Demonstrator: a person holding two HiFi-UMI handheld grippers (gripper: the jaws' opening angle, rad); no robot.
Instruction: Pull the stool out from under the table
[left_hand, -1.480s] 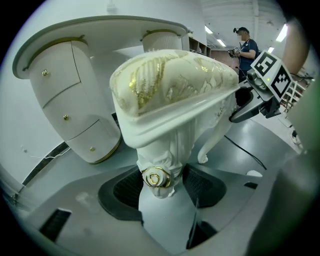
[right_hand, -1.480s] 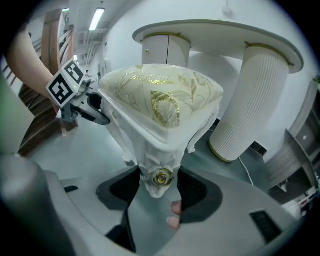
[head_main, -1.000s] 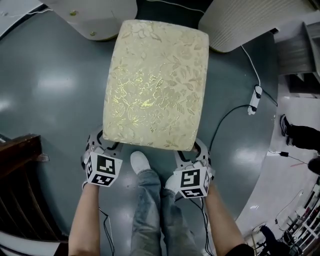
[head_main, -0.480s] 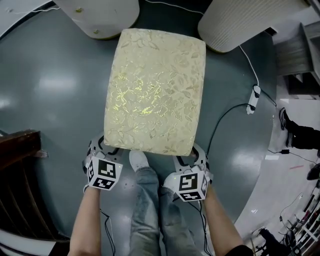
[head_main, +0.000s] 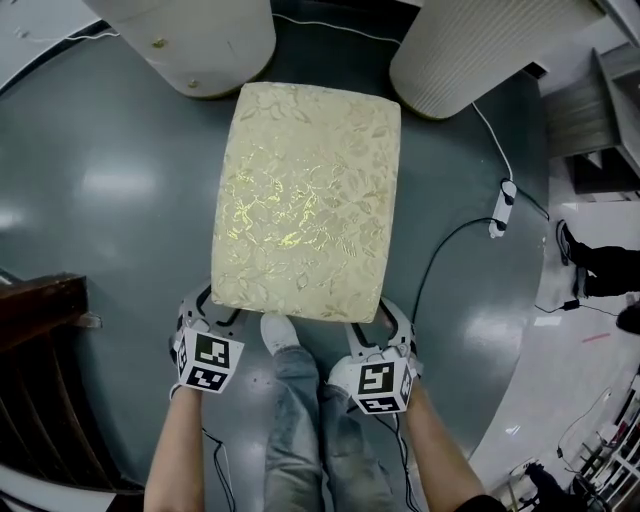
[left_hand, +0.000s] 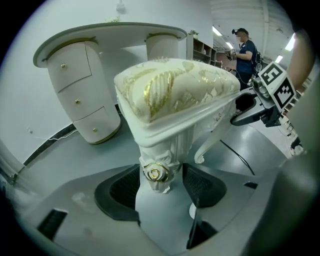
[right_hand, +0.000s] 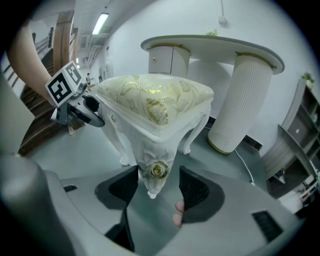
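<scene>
The stool (head_main: 305, 200) has a cream and gold brocade cushion and white carved legs, and stands on the grey floor just in front of the table's two white pedestals (head_main: 190, 40) (head_main: 480, 50). My left gripper (head_main: 210, 312) is at its near left corner. In the left gripper view both pads (left_hand: 125, 187) lie against the rose-carved leg (left_hand: 156, 172). My right gripper (head_main: 385, 322) is at the near right corner. Its jaws have just been opening. The leg (right_hand: 157, 172) stands between them, with a gap to the right pad (right_hand: 197, 190).
A power strip with its black cable (head_main: 500, 210) lies on the floor to the right. Dark wooden furniture (head_main: 40, 330) stands at the left edge. My leg and white shoe (head_main: 280, 328) are between the grippers. Another person (left_hand: 245, 50) stands far off.
The stool and both grippers sit lower in the head view, and more of the two pedestals shows at the top. Each gripper stays at its near corner of the stool.
</scene>
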